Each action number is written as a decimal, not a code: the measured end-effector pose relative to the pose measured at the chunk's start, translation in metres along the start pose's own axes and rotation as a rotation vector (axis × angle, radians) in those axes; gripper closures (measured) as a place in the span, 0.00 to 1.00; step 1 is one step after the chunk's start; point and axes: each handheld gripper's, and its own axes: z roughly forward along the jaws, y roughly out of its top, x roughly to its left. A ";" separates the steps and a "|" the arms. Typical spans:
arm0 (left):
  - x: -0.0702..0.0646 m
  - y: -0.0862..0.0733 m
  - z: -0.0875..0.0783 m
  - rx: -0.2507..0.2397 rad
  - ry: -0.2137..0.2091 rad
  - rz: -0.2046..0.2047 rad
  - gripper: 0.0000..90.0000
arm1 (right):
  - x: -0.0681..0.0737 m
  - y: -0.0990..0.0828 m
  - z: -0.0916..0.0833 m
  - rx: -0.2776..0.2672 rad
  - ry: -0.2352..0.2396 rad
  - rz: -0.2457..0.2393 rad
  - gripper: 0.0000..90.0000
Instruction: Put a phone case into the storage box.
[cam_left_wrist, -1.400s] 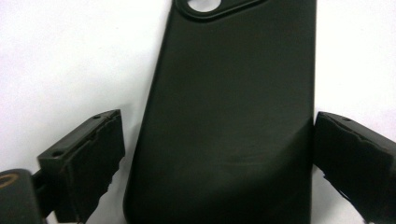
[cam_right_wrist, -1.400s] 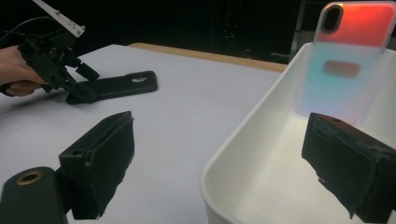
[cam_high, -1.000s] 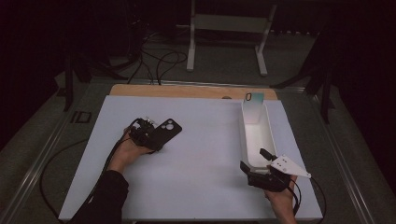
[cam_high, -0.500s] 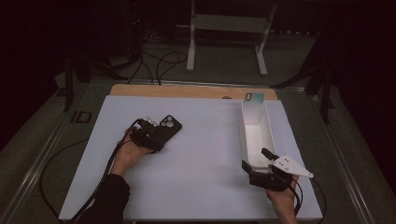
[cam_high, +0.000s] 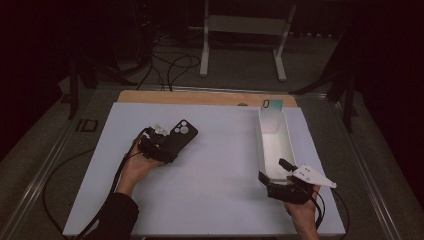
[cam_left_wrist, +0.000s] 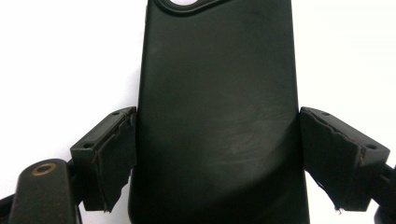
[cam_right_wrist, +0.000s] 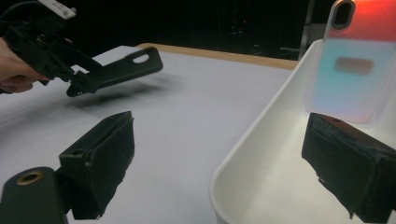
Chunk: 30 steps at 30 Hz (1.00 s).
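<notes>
Black phone case (cam_left_wrist: 219, 112) clamped in the left gripper (cam_high: 156, 146), lifted off the white board (cam_high: 215, 195).
Right gripper (cam_right_wrist: 224, 168) gapes empty astride the near wall of the white bin (cam_high: 274, 150) by the right edge.

No legible txt or labels anywhere

Left gripper view: black case (cam_left_wrist: 217, 112) cut off at the top edge through its camera hole and at the bottom edge between the jaws; whether the pads (cam_left_wrist: 114, 161) pressed its sides could not be told. Right gripper view: far jaw overlapped the lower edge of the iridescent case (cam_right_wrist: 352, 70); tray (cam_right_wrist: 261, 158) ran off the right and bottom edges.
</notes>
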 end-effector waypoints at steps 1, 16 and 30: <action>-0.005 -0.003 -0.007 -0.028 -0.007 0.002 0.17 | 0.000 0.000 0.000 0.000 0.000 0.000 0.10; -0.040 -0.017 -0.035 -0.173 -0.047 0.020 0.17 | 0.005 0.007 0.003 0.020 0.043 -0.006 0.10; -0.065 -0.013 -0.050 -0.225 -0.082 0.079 0.17 | 0.011 0.020 0.012 0.040 0.105 0.000 0.10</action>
